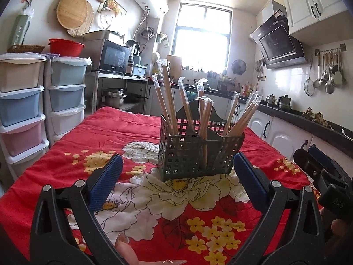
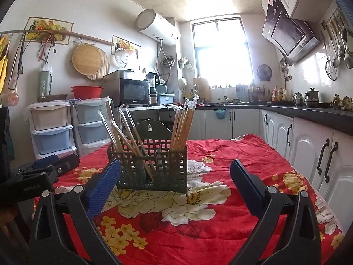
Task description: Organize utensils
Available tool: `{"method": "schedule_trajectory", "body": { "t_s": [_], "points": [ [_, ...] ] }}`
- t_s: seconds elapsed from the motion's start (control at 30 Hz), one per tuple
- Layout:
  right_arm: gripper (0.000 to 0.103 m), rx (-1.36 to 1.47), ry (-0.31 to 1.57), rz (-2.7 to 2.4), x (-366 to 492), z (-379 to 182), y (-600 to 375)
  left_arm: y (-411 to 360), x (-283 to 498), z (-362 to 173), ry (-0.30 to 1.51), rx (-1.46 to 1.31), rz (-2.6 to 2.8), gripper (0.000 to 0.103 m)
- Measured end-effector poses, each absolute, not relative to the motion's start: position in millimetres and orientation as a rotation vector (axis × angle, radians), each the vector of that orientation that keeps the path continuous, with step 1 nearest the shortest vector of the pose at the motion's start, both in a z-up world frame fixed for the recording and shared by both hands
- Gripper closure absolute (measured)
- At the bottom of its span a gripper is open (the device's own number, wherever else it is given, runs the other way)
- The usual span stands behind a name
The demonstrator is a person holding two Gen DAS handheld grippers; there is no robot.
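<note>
wrapped chopsticks (image 1: 167, 97) upright in caddy (image 1: 194, 154)

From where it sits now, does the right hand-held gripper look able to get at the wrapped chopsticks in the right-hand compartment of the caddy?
Probably yes. The right hand-held gripper is open and empty, the black caddy stands just ahead on the red floral cloth, and the wrapped chopsticks stick up above the rim with nothing in between.
</note>
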State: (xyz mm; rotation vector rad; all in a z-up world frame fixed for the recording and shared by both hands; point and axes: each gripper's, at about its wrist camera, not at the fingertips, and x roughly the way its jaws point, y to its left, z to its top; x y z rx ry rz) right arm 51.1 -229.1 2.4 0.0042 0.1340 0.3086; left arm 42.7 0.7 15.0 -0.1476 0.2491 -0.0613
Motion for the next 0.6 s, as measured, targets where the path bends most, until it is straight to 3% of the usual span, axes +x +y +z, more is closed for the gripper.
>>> {"method": "schedule_trajectory", "body": {
  "t_s": [0.6],
  "points": [
    [0.006,0.006,0.143,0.300,53.2,0.5,-229.0,2.8,41.2,13.9,0.251,-0.150,-0.055,0.011]
  ]
}}
